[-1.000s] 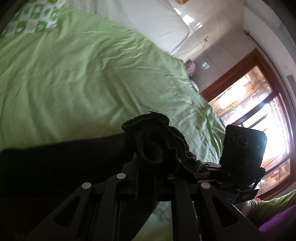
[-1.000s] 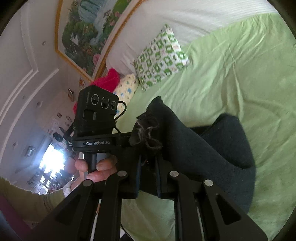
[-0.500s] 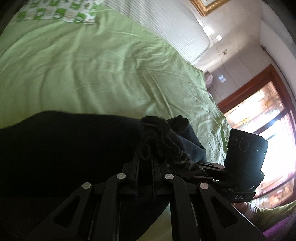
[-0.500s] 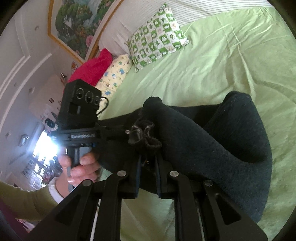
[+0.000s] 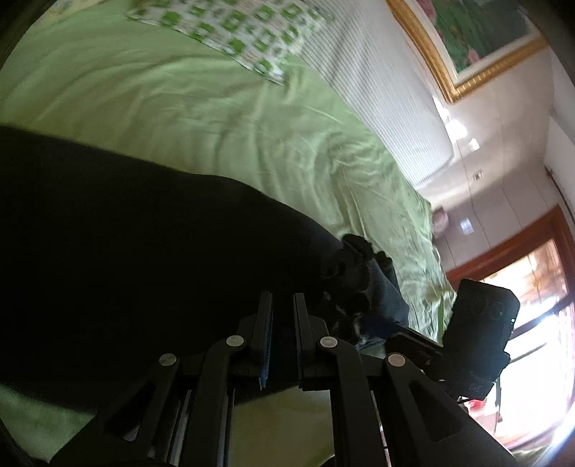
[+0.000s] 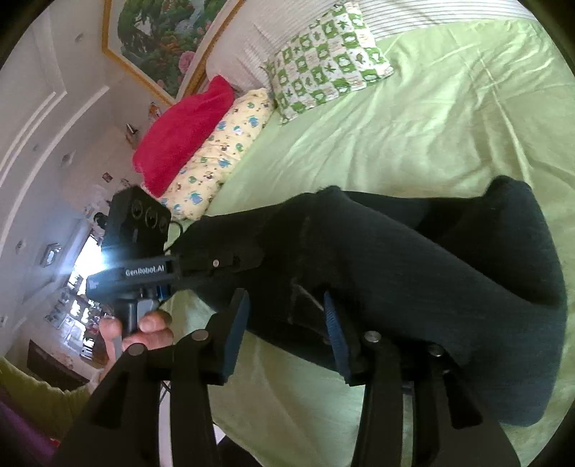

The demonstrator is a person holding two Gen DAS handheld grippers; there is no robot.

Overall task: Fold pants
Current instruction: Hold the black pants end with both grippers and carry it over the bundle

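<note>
Dark navy pants [image 6: 413, 273] lie doubled over on the green sheet [image 6: 413, 136], their far fold bulging up at the right. My right gripper [image 6: 284, 305] hovers over the near edge. Its jaws are opening, with the blue pads [image 6: 235, 323] clear of the cloth that lies between and beyond them. My left gripper [image 5: 282, 301] is shut on the pants' edge [image 5: 345, 273], a bunched tuft poking out past its fingertips. In the right wrist view the left gripper [image 6: 230, 264] reaches in from the left, held by a hand [image 6: 143, 327].
A green-checked pillow [image 6: 323, 75], a yellow patterned pillow [image 6: 219, 151] and a red cushion [image 6: 183, 125] lie at the head of the bed. A framed painting [image 6: 169, 32] hangs above them. The right gripper's housing [image 5: 478, 334] sits close by the left one. A bright window [image 5: 539, 287] is behind it.
The right jaws have come apart and let go of the bunched pants edge. Both grippers moved across the bed, and the carried end now rests lower on the pants.
</note>
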